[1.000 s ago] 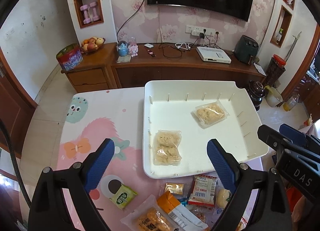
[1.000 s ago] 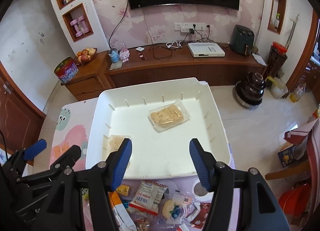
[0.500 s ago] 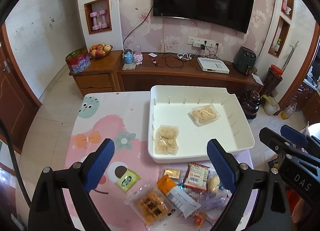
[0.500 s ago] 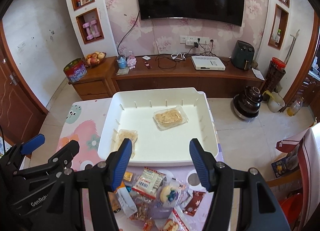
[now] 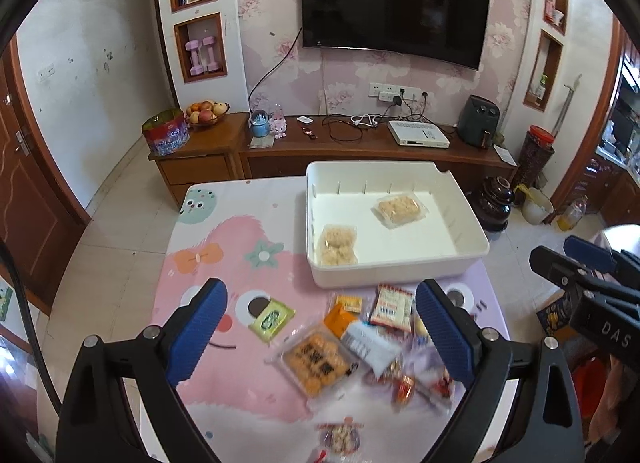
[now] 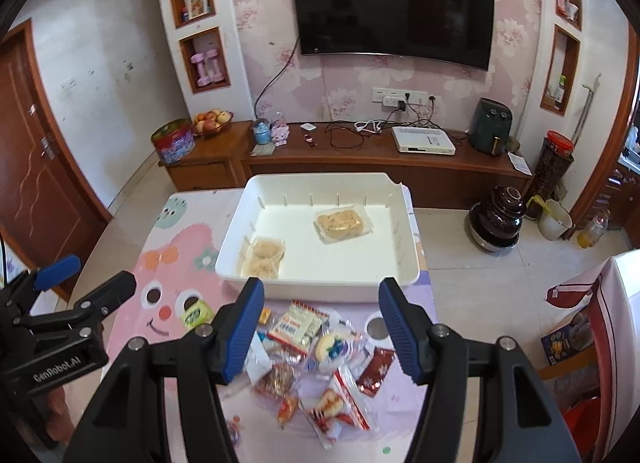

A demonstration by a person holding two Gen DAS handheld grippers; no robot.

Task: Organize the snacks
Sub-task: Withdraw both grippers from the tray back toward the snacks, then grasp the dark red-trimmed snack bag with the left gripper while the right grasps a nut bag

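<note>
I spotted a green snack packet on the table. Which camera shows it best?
The left wrist view: the green packet lies flat and whole between the fingers. In the right wrist view it sits partly behind a blue finger.

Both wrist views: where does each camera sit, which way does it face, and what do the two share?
Left wrist: sits behind the left tongs, open and empty, angled down over the table toward the TV wall; the right tongs show at the right edge.
Right wrist: sits behind the right tongs, open and empty, facing the same way; the left tongs show at the left edge.
Shared: the white tray holding two clear packets, the loose snack pile in front of it, and the TV.
</note>
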